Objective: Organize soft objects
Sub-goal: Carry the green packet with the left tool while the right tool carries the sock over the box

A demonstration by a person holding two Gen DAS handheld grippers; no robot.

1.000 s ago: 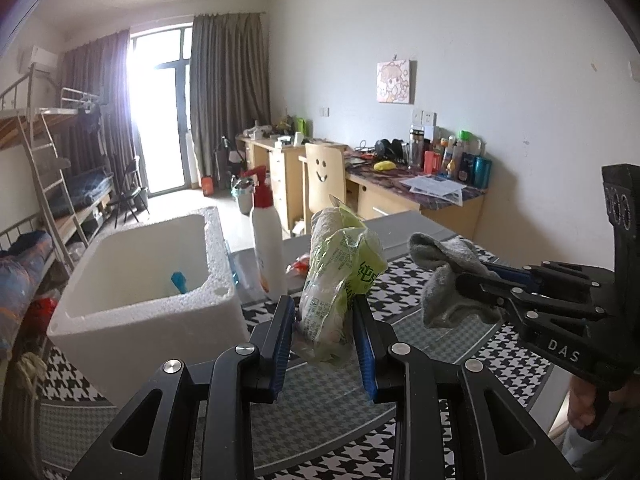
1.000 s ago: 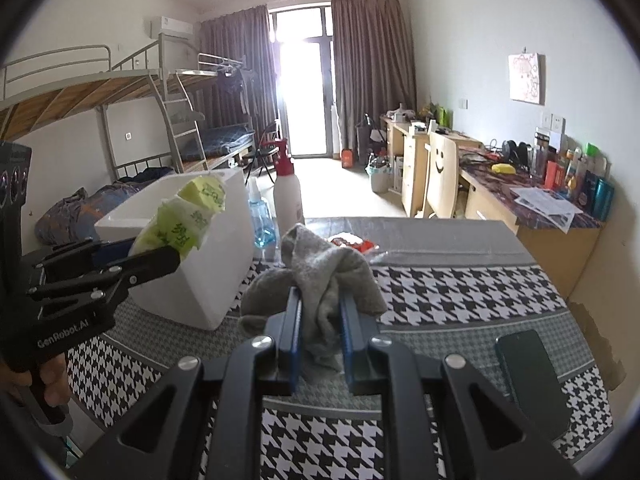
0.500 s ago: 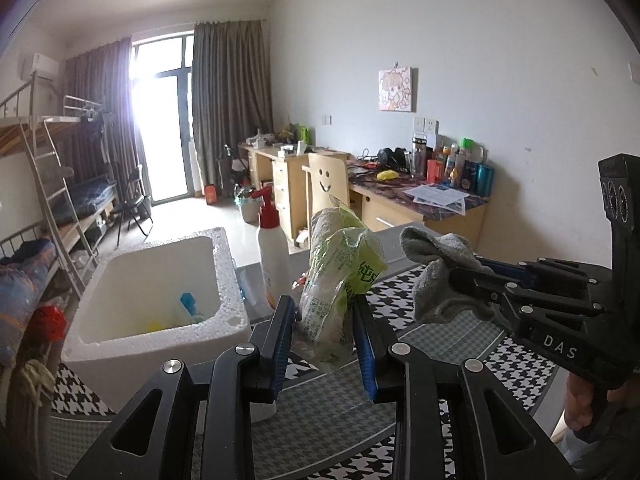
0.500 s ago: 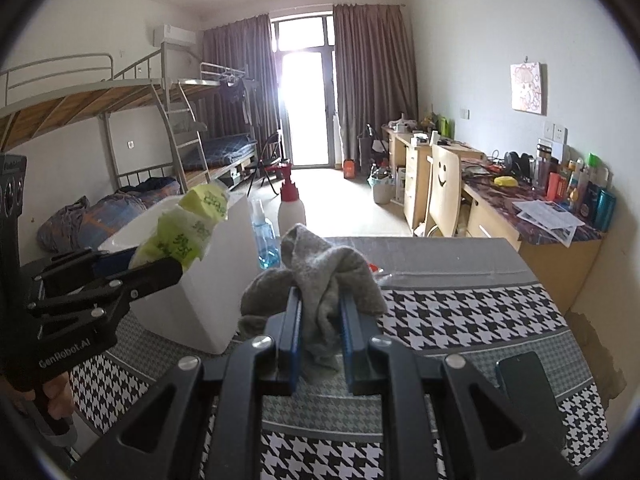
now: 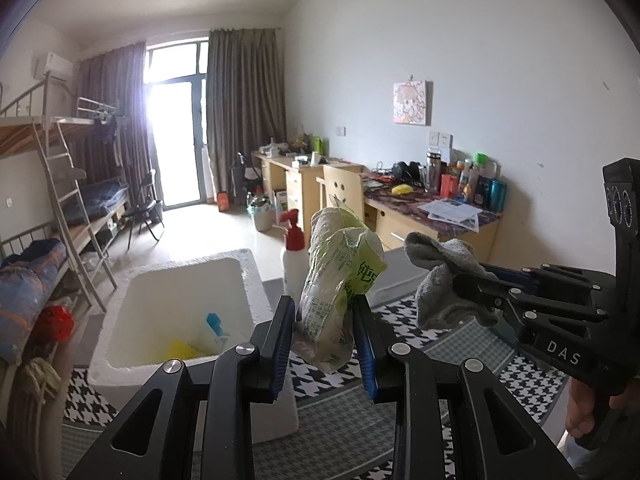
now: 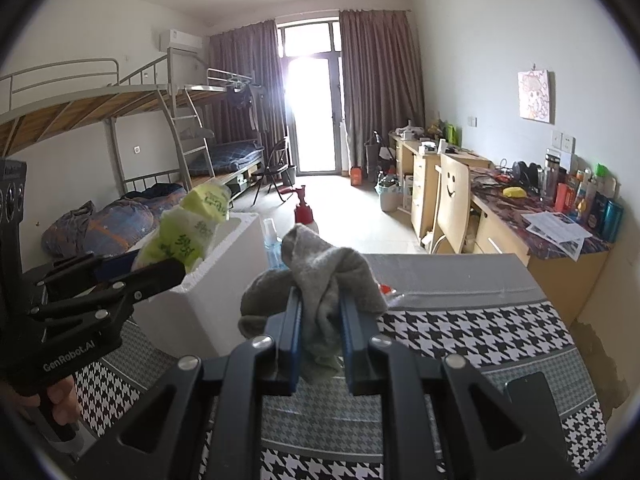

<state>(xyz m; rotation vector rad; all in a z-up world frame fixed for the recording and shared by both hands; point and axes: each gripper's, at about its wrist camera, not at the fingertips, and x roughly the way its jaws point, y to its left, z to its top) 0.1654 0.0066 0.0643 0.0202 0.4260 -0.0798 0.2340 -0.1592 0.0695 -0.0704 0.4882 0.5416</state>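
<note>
we are mid-carry with both soft things off the worktop [image 6: 460, 340]. our left gripper [image 5: 324, 320] has its fingers clamped narrow on a green plastic pack [image 5: 340, 280], which sticks up above the fingers at about 12 o'clock in the left wrist view. our right gripper [image 6: 320, 320] has its fingers pinched close on a grey cloth [image 6: 320, 276], bunched and drooping over both sides. the white foam box [image 5: 180, 280] sits at about 9 o'clock of the left gripper; inside it we see something yellow and a blue-capped item, so we judge some sorting is already done. neither held thing is over the box opening yet. what is left, as we read it: bring the pack and then the cloth over the opening and let go. a red-topped pump bottle [image 5: 294, 264] stands just beside the box's far corner and could get knocked. a dark phone [image 6: 528, 400] lies at 4 o'clock in the right wrist view, well apart.
</note>
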